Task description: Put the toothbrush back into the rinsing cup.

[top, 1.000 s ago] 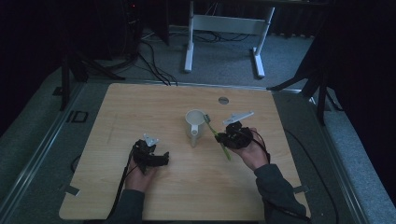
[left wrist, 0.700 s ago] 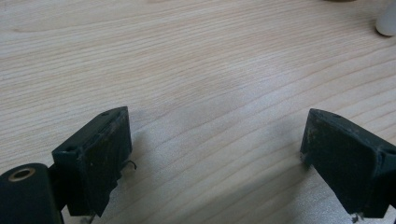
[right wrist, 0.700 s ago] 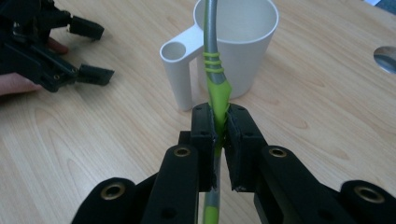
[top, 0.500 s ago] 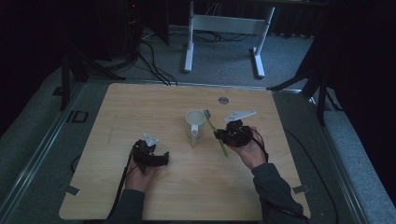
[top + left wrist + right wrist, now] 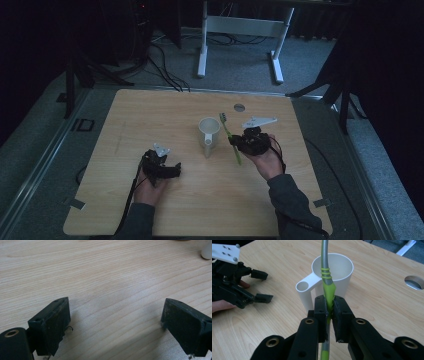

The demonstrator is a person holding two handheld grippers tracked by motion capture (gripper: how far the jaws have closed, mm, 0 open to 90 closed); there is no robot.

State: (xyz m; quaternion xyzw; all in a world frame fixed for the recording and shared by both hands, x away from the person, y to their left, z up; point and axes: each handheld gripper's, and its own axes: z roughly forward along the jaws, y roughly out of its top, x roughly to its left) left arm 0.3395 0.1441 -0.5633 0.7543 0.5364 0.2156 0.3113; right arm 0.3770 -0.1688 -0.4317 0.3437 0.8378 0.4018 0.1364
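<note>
A white cup (image 5: 209, 131) with a tube-like handle stands upright mid-table. My right gripper (image 5: 235, 142) is just to its right, shut on the handle of a green and grey toothbrush (image 5: 229, 135). In the right gripper view the toothbrush (image 5: 327, 287) runs up from the pinching jaws (image 5: 329, 305) in front of the cup (image 5: 339, 270); its head is cut off by the frame's top edge. My left gripper (image 5: 176, 170) rests low at the table's front left, open and holding nothing. Bare wood lies between its pads (image 5: 115, 315).
A round cable hole (image 5: 239, 107) sits in the wooden table (image 5: 150, 115) behind the cup. Beyond the far edge stand a white frame's legs (image 5: 202, 45) and loose cables (image 5: 165, 60) on the grey floor.
</note>
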